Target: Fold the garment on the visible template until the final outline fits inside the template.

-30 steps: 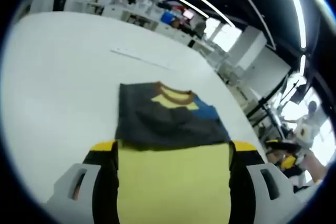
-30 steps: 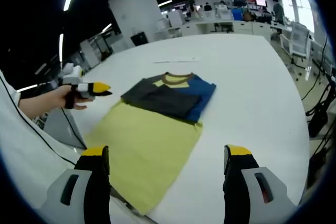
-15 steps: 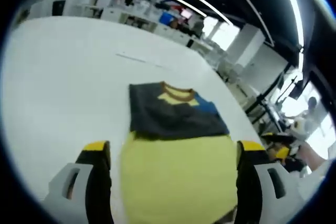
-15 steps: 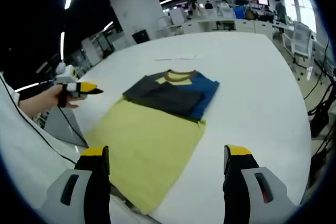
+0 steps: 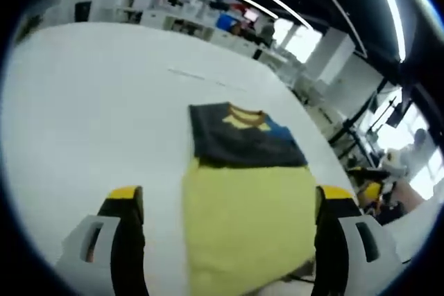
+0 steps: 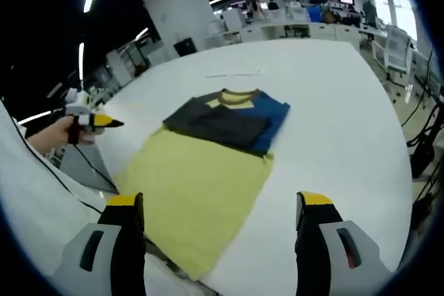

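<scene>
A wide white table [image 6: 347, 123] carries a soft folded garment [image 6: 225, 119] — dark grey and blue knit with a brown ribbed collar — lying flat with its lower edge on the far end of a smooth yellow rectangular template [image 6: 198, 188]. The right gripper [image 6: 220, 237] hangs above the near edge, jaws wide, holding nothing. The left gripper [image 5: 225, 233] is spread wide too — nothing in it.
</scene>
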